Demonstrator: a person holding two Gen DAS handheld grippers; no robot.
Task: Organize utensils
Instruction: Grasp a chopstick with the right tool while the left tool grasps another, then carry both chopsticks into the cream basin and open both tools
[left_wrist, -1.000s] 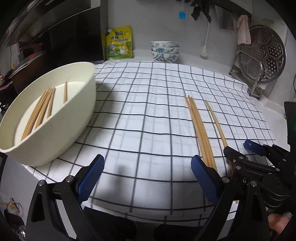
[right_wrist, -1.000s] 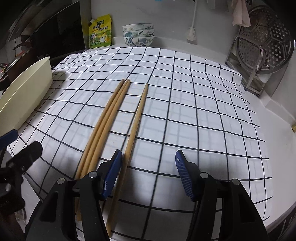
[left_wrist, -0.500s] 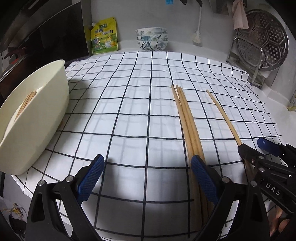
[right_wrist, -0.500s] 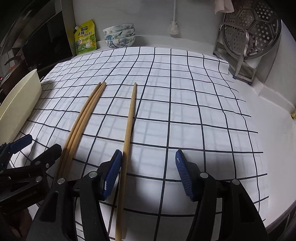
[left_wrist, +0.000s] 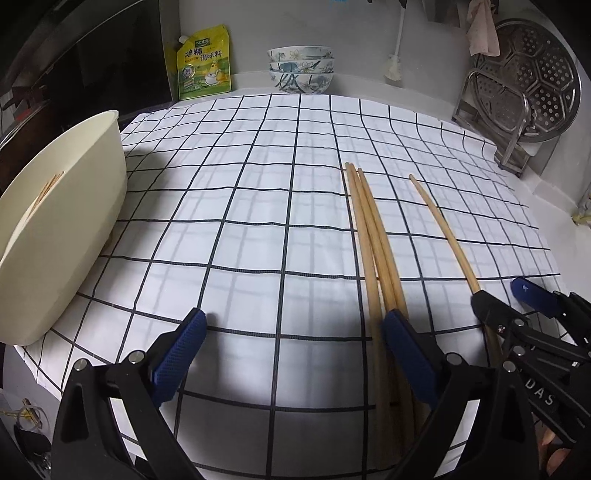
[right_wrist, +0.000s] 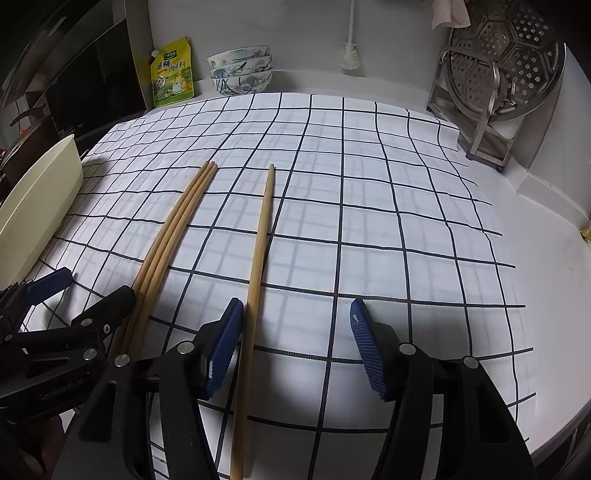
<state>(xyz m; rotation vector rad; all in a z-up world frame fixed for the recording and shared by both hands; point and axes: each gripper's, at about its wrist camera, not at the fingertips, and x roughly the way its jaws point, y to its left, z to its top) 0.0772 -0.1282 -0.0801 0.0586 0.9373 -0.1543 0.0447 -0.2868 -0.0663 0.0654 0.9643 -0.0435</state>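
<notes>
Left wrist view: your left gripper (left_wrist: 291, 354) and right gripper (right_wrist: 295, 343) both have fingers spread, pinching nothing. Some chopsticks already in tub (left_wrist: 74, 206); four chopsticks (left_wrist: 373, 236) remain right of tub on cloth (left_wrist: 236, 206).

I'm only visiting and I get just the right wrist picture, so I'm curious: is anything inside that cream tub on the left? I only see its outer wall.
Observer: Yes. The left wrist view looks into the tub, and a few chopstick ends show inside.
Operator: Is the other gripper holding something? I only see its side.
Observer: No. The left gripper is wide open and grips nothing. The bundle of three chopsticks on the cloth runs beneath its right finger.
</notes>
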